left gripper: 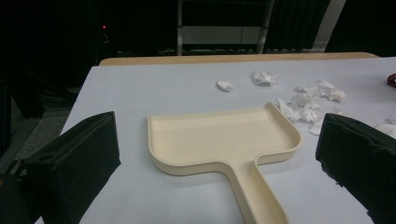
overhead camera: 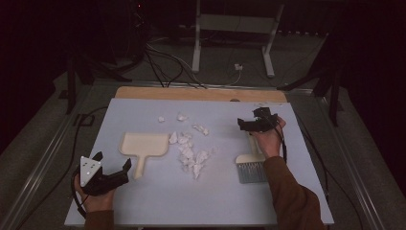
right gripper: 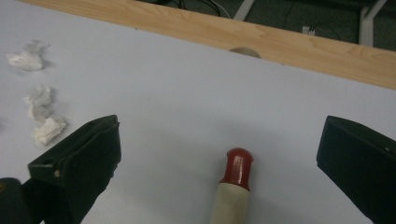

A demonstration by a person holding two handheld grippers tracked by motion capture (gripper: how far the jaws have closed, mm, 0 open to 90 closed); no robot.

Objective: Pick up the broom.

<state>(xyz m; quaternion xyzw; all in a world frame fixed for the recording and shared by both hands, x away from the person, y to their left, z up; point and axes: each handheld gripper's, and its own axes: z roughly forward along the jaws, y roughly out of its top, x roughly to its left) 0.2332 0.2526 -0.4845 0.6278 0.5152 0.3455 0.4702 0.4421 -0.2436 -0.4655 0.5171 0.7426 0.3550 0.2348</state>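
A cream dustpan (overhead camera: 143, 145) lies left of centre on the white table, handle toward me. My left gripper (overhead camera: 113, 161) hovers open just short of that handle; its own view has the dustpan (left gripper: 224, 140) between the wide-apart jaws of the left gripper (left gripper: 217, 144). Several crumpled white paper scraps (overhead camera: 190, 153) lie in the middle, also seen as paper scraps (left gripper: 303, 105) and paper scraps (right gripper: 46, 128). A brush (overhead camera: 251, 168) with grey bristles lies at the right. My right gripper (overhead camera: 249, 120) is open above the far end of its handle. The red-tipped brush handle (right gripper: 237, 169) sits between and below the jaws of the right gripper (right gripper: 219, 140).
A wooden strip (overhead camera: 201, 93) runs along the table's far edge, also seen as wooden strip (right gripper: 299, 46). Beyond it, a white metal stand (overhead camera: 234, 28) and cables (overhead camera: 163, 62) sit on the dark floor. The table's bare surface (overhead camera: 191, 201) spreads near me.
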